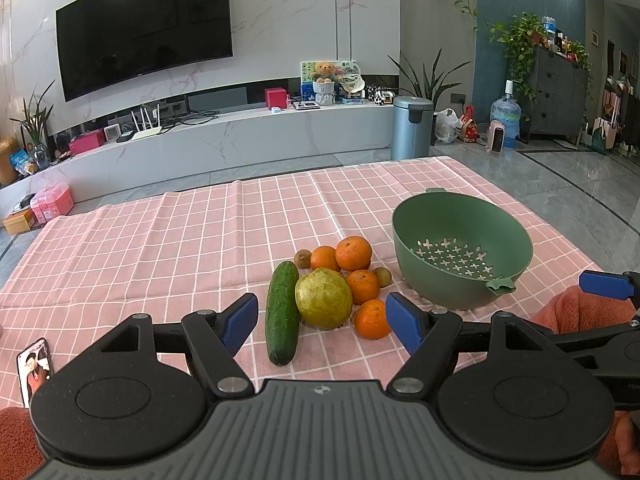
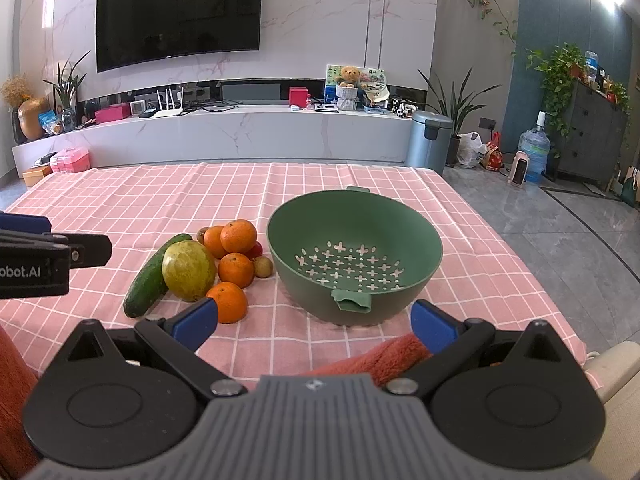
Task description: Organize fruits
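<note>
Both grippers empty, fingers apart – left gripper (image 1: 322, 320), right gripper (image 2: 314, 322). Fruit pile (image 1: 340, 280) beside empty green colander (image 2: 354, 258). Tangerines (image 2: 228, 302) likely soft, round – pinch across the middle, gently.

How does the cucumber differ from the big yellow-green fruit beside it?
The cucumber is long, slim and dark green; the yellow-green fruit is round, bulky and pale with brownish blotches. The cucumber lies flat at the pile's left edge; the fruit sits between it and the oranges. Both rest on the pink checked cloth, outside the green colander.
</note>
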`<state>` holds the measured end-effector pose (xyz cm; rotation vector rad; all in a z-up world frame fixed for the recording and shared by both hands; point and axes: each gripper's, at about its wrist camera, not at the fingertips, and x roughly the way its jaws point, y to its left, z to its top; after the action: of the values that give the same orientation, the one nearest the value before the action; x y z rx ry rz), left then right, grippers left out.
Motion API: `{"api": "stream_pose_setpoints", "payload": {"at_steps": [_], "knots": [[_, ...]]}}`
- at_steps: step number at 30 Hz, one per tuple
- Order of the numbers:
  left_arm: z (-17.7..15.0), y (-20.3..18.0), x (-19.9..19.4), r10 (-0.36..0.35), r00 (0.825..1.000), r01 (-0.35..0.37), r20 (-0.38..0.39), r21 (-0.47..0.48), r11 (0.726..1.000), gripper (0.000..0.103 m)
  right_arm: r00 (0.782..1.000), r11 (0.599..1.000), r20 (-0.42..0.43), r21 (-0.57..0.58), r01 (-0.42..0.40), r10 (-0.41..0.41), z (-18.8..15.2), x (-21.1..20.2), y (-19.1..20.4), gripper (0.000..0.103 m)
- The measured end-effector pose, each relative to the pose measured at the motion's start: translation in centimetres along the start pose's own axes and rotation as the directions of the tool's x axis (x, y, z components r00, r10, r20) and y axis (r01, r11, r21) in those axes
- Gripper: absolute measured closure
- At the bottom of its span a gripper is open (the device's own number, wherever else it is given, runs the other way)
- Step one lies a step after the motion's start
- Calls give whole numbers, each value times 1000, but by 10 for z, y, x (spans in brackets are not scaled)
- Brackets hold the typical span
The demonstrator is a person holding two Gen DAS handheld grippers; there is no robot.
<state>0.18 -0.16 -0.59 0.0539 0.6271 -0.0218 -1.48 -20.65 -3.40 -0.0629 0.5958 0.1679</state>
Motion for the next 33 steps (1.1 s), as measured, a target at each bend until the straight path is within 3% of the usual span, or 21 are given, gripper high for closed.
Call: {"api": "stream_pose_setpoints", "payload": {"at_steps": [33], "knots": [[1,1,1,-4,1000,4,-6,1,1000,17,1000,1000,-14,-1,2,-2,0,3,-1,4]]}}
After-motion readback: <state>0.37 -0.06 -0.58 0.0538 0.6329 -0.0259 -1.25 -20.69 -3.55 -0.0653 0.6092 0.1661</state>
